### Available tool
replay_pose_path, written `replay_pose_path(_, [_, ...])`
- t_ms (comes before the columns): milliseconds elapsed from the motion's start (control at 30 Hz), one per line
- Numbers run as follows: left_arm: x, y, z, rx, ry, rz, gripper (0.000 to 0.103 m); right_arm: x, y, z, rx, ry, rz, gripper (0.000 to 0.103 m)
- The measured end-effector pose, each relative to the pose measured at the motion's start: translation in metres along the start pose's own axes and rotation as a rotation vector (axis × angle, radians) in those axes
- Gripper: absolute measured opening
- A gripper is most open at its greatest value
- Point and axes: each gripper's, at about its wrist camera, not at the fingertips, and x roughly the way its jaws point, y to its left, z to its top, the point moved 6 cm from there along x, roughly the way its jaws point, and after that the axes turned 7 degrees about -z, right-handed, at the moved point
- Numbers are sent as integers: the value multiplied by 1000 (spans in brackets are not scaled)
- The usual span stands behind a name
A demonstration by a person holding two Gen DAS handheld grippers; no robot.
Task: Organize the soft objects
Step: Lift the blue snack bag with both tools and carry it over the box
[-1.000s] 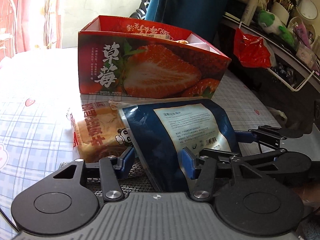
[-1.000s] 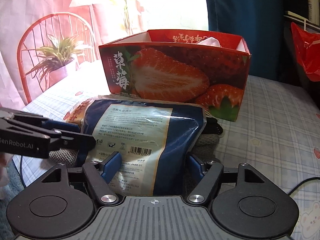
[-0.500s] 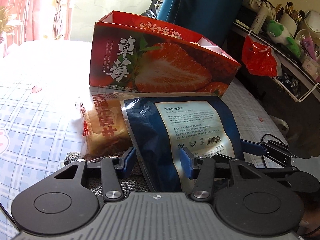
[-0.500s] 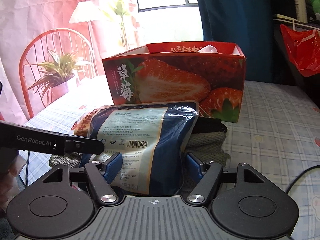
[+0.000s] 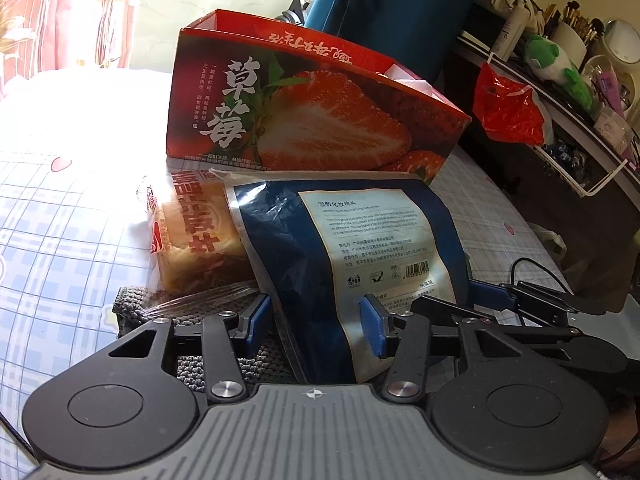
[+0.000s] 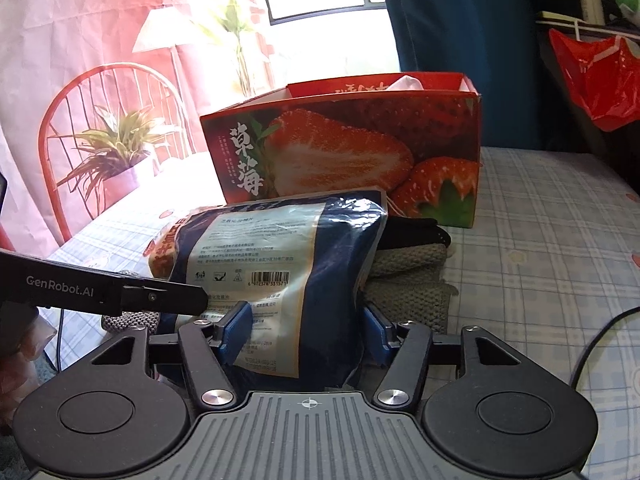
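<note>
Both the left gripper (image 5: 316, 322) and right gripper (image 6: 306, 330) squeeze the shiny dark blue plastic bag (image 5: 352, 248) in front of the red strawberry cardboard box (image 5: 304, 108)

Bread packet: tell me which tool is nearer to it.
Left. The left tool sits right beside the bread packet, one finger near its wrapper. The right tool is on the far side of the blue bag, which separates it from the bread.
</note>
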Motion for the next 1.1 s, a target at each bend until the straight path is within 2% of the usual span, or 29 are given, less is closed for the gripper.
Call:
replay_pose_path(100, [-1, 1, -1, -9, -3, -5, 52, 1, -2, -2, 33, 2, 26, 52])
replay_pose_path(233, [-4, 0, 1, -13, -12, -25, 51, -4, 4, 0, -2, -16, 28, 45])
replay_pose_path(367, [-14, 3, 8, -38, -56, -49, 50, -11, 7, 6, -16, -47, 45, 38])
replay_pose_path(600, [-37, -7, 41, 19, -137, -68, 50, -25, 12, 34, -47, -124, 61, 36])
replay_pose_path(900, [-54, -12, 129, 86, -236, -72, 50, -25, 9, 117, 7, -218, 104, 36])
replay_pose_path(1033, [-47, -16, 173, 166, -253, -65, 51, -11, 3, 161, 40, -242, 94, 35])
replay_pose_path(1100, [-40, -14, 196, 170, -256, -85, 52, 1, -3, 181, 77, -244, 81, 35])
